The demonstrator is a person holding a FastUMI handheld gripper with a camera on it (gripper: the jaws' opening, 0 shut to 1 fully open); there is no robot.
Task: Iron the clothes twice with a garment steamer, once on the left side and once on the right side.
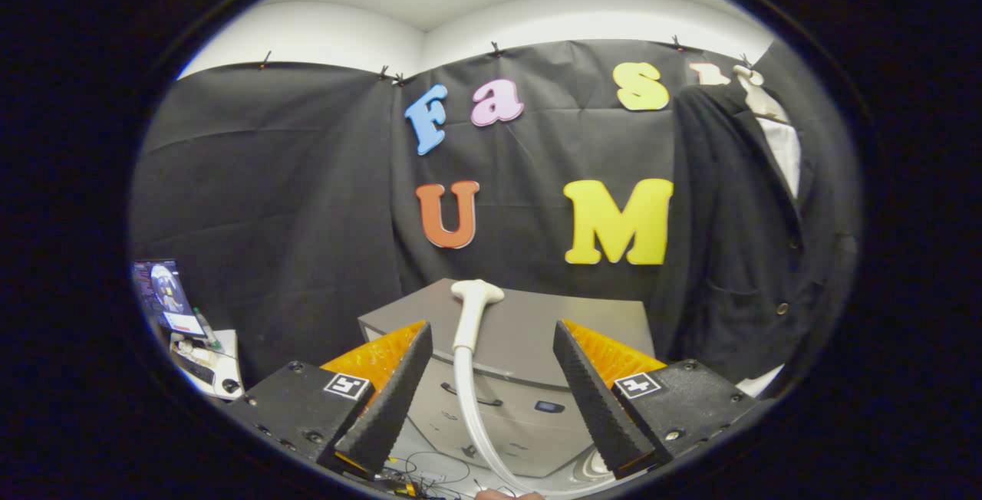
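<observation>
The gripper (491, 385) has its fingers spread apart, the steamer wand (469, 324) standing upright between them, untouched. Judged from here, centre on the wand's handle below its head and close squarely; the dark jacket (736, 239) hangs beyond the wand, to its right.

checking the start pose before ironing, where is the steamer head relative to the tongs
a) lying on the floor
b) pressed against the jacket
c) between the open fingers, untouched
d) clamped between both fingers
c: the steamer head and its hose stand in the gap of the open tongs, touching neither finger, in front of the grey cabinet; the dark jacket hangs apart from it.
</observation>
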